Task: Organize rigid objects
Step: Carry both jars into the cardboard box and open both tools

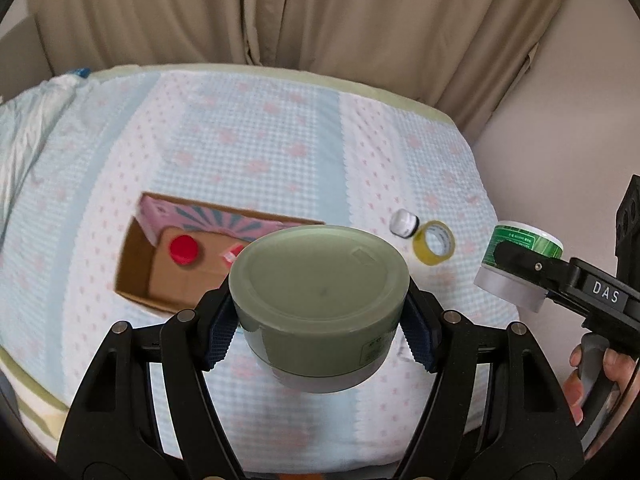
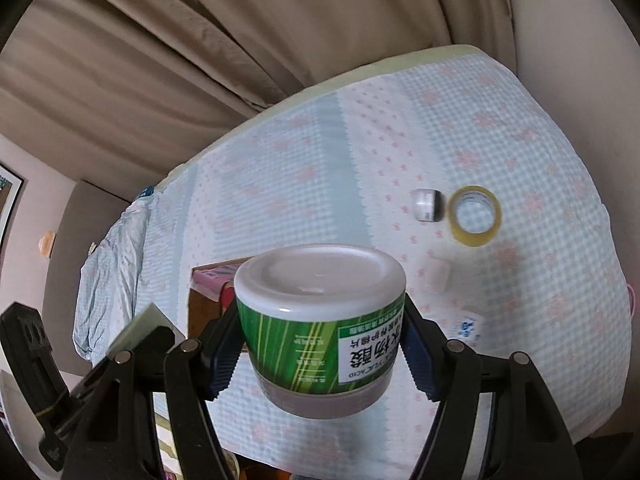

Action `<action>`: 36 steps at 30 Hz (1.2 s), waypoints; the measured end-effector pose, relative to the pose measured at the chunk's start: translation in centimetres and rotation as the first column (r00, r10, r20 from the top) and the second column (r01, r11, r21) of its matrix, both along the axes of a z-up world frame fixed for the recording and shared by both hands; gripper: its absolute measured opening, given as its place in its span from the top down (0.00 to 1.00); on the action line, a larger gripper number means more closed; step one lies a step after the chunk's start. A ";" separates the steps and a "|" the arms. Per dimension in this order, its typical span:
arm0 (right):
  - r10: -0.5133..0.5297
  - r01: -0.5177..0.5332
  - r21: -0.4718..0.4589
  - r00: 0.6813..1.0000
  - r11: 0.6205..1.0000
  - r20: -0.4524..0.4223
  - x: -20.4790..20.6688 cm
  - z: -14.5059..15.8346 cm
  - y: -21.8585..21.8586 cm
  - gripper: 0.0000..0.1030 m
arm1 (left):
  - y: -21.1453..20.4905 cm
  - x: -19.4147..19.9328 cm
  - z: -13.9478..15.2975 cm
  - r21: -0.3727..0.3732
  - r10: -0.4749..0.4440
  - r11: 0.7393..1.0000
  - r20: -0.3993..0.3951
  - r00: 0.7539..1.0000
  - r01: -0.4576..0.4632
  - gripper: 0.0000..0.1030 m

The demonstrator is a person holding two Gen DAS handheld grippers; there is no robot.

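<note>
**Above the bed, each gripper carries a jar**

Above the quilted bed [image 1: 248, 136], the left gripper [image 1: 320, 330] pinches a pale green jar [image 1: 320, 280] between its blue pads, holding it clear of the cover, just near side of the cardboard box [image 1: 138, 264]. That open box lies on the bed and holds a red-capped item [image 1: 183, 250]. Right of the box, the right gripper [image 2: 322, 354] pinches a green-labelled jar [image 2: 320, 320] with a white lid, also off the cover; in the left wrist view it appears at the far right [image 1: 520, 256]. Between that jar and the box, farther back, a small white bottle [image 1: 404, 223] lies on its side just beside a roll of yellowish tape [image 1: 434, 243]. Beige curtains [image 1: 320, 12] hang beyond the box.
</note>
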State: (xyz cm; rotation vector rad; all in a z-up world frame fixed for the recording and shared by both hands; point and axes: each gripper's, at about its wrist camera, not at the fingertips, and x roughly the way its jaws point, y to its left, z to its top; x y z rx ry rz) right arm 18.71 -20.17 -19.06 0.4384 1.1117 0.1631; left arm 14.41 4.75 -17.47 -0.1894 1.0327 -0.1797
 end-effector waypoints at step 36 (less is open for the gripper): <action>0.006 -0.068 -0.211 0.959 0.975 -0.283 9.6 -15.2 20.3 0.35 | 16.7 10.1 -21.2 0.133 -0.170 0.961 -0.410 0.896 0.243 0.34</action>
